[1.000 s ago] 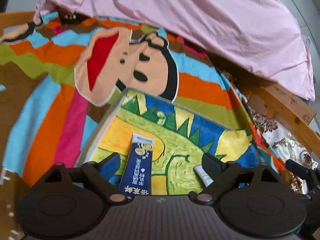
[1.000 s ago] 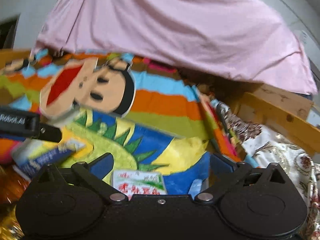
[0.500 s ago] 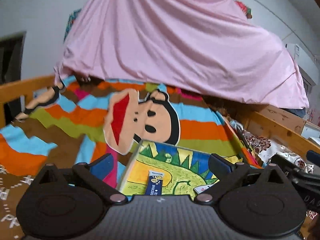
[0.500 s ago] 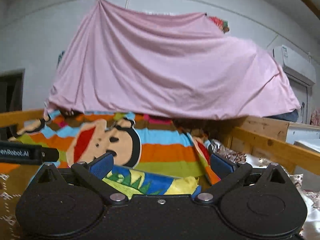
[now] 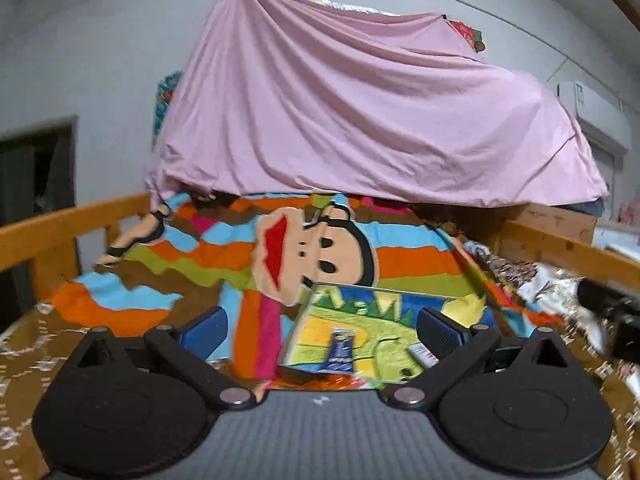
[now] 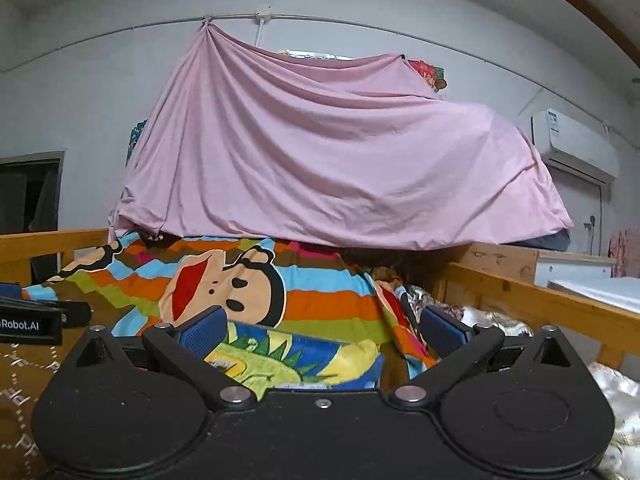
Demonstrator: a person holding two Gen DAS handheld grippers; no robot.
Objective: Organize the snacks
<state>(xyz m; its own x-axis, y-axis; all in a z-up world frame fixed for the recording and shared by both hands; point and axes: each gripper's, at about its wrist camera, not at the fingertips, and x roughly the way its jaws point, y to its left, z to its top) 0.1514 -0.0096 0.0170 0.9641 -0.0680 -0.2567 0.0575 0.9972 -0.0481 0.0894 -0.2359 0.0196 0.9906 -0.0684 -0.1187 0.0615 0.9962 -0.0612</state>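
Observation:
A flat dinosaur-print tray (image 5: 360,320) lies on the striped monkey blanket (image 5: 400,256). On it lie a dark blue snack packet (image 5: 341,350) and a white snack packet (image 5: 422,354), partly hidden behind my right finger. My left gripper (image 5: 320,330) is open and empty, held above and in front of the tray. My right gripper (image 6: 322,330) is open and empty, raised over the same tray (image 6: 304,356). The other gripper's black body (image 6: 36,320) shows at the left edge of the right wrist view.
A pink sheet (image 6: 332,168) hangs over the back of the bed. Wooden rails (image 6: 540,300) run along both sides. A brown patterned cover (image 5: 24,332) lies at the left, a floral cloth (image 5: 532,280) at the right. An orange wrapper (image 5: 332,380) peeks out below the tray.
Both grippers have lifted and tilted up away from the tray. The packets now look smaller and lower in the left view. The room wall has come into view.

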